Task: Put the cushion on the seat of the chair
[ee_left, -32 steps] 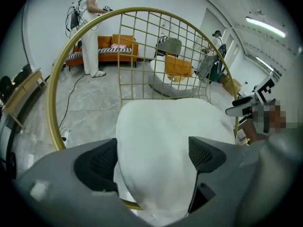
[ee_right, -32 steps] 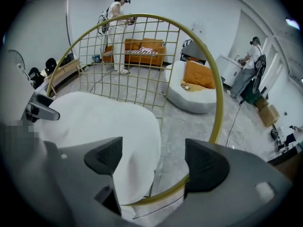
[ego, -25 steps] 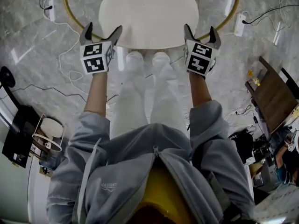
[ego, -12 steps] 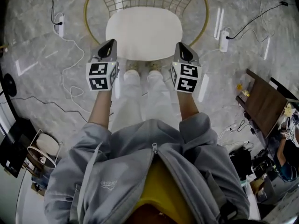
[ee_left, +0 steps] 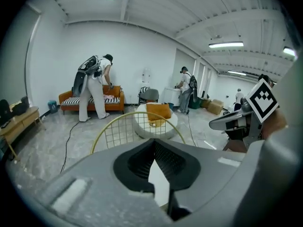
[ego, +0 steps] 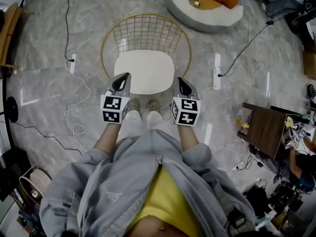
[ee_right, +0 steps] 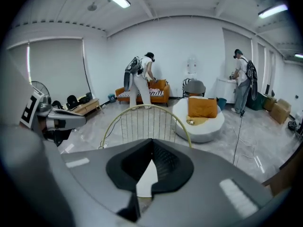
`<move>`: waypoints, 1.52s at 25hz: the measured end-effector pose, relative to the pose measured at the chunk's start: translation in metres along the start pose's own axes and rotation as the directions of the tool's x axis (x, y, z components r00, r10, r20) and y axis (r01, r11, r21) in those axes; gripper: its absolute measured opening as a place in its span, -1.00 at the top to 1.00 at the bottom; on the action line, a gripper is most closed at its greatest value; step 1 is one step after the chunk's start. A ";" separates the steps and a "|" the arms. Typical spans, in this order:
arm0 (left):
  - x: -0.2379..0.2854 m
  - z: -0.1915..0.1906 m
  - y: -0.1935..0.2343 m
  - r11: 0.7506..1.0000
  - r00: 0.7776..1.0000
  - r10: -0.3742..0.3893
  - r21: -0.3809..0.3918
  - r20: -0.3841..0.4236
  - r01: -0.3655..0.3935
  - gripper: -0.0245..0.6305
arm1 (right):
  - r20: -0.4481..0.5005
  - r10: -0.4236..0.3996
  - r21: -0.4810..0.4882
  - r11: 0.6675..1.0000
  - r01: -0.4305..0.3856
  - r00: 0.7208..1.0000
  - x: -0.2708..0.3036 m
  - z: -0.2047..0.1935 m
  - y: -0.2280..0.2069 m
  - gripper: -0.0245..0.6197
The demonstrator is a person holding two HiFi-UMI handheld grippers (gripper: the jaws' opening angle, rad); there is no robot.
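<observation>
Gold wire chair (ego: 145, 33) carries the white cushion (ego: 144, 70) flat on its seat, so the job looks done. The left gripper (ego: 122, 79) and right gripper (ego: 180, 82) hang over its front edge, jaws pressed together on nothing. A stray knock from a gripper or knee could slide the cushion off the front, and floor cables (ego: 66, 28) could snag a foot. Only the head view shows how the cushion lies; the gripper views add a sofa (ee_left: 67, 97) and a person (ee_left: 92, 86) beyond.
</observation>
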State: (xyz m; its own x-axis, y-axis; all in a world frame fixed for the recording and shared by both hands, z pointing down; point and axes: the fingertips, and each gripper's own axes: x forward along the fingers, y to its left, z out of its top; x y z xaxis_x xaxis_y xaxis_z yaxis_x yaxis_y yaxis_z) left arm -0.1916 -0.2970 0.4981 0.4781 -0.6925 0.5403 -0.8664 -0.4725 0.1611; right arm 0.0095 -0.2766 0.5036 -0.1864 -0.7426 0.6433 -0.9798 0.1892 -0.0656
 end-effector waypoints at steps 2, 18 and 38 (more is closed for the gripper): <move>-0.018 0.017 -0.014 1.000 0.999 -0.008 0.008 0.031 0.007 0.90 | 0.047 0.001 -0.013 1.000 0.000 0.999 -0.023 0.019 0.002 0.92; -0.148 0.156 -0.056 0.989 0.912 -0.001 0.133 0.411 -0.059 0.90 | 0.416 0.029 -0.155 0.987 0.039 0.909 -0.144 0.141 0.043 0.93; -0.171 0.184 -0.049 0.992 0.872 0.004 0.107 0.490 -0.064 0.90 | 0.522 0.090 -0.162 0.987 -0.005 0.848 -0.177 0.181 0.072 0.93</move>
State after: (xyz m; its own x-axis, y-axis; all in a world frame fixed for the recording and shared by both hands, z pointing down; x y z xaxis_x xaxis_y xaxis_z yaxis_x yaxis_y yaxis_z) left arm -0.2045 -0.2554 0.2458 0.4839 -0.8726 0.0666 -0.8751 -0.4825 0.0367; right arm -0.0408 -0.2479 0.2468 -0.2848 -0.9481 0.1418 -0.9539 0.2948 0.0556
